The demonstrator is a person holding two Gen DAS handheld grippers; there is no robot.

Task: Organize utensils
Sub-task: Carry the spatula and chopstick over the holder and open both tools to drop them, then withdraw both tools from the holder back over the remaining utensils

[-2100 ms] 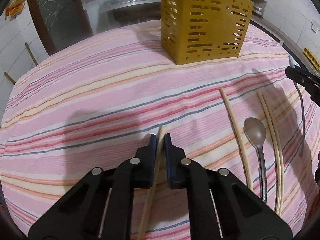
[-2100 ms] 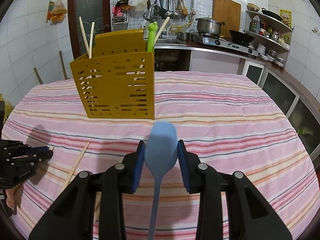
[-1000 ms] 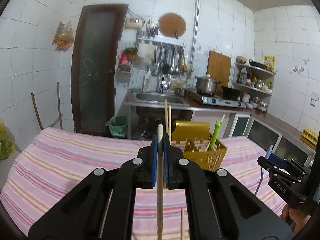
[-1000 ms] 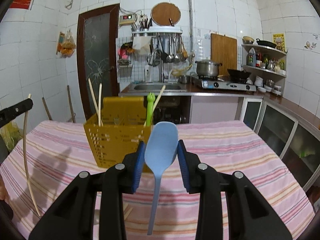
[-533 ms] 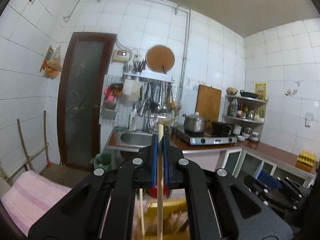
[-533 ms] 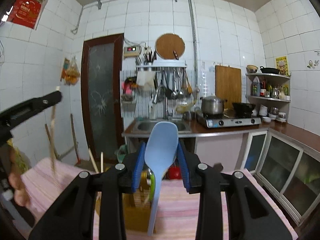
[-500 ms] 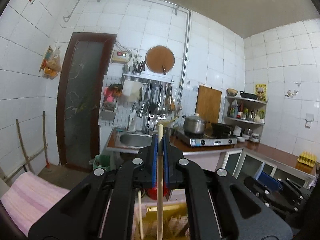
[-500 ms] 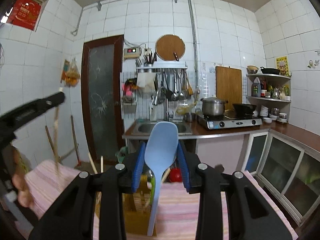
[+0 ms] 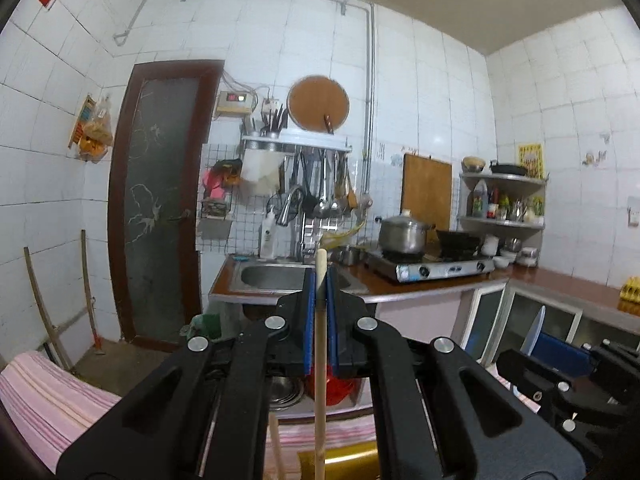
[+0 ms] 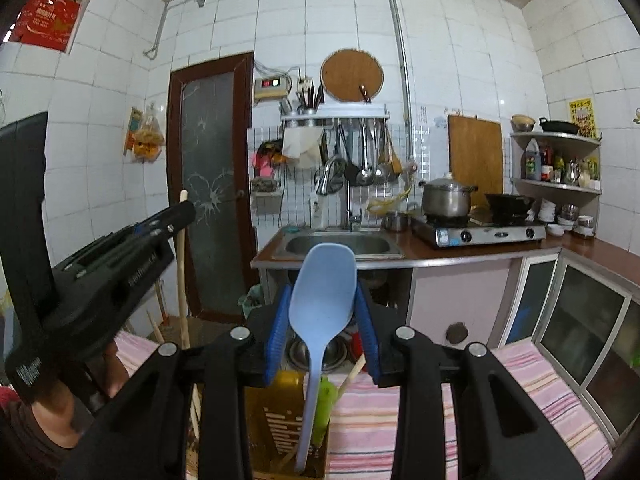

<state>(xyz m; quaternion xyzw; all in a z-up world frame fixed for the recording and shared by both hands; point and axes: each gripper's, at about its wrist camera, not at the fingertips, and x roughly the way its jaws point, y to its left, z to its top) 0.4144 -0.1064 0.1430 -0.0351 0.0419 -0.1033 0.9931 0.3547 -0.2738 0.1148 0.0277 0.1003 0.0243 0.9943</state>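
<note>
The chopstick (image 9: 320,344) stood upright, pinched between the blue pads of the left gripper (image 9: 320,300), its top end poking just above the jaws and its shaft running down below them toward the gold rim of the utensil holder (image 9: 340,462). The blue spoon (image 10: 322,296) was held the same way by the right gripper (image 10: 322,320): its bowl sat squeezed between the two blue pads, the handle hanging straight down beneath the jaws.

Judging by this, the step in hand was the drop-off: both utensils had been carried over the holder and were being lowered handle-first. The spoon's handle tip appeared to reach inside the holder's top, though whether it touched the bottom could not be told. The next move probably called for easing each piece further down into a compartment and only then spreading the jaws, so neither tipped out over the rim.

In the right wrist view the utensil holder (image 10: 280,420), yellow with slotted walls, stood directly under the right jaws on the pink striped tablecloth (image 10: 540,392). Inside it, next to the spoon's handle, was a green utensil (image 10: 325,404) and a pale stick (image 10: 352,372) leaning out to the right of the jaws. Which compartment each occupied could not be made out.

Left of the right jaws, the left gripper (image 10: 180,212) was seen from the side with its chopstick (image 10: 183,280) hanging below it.
</note>
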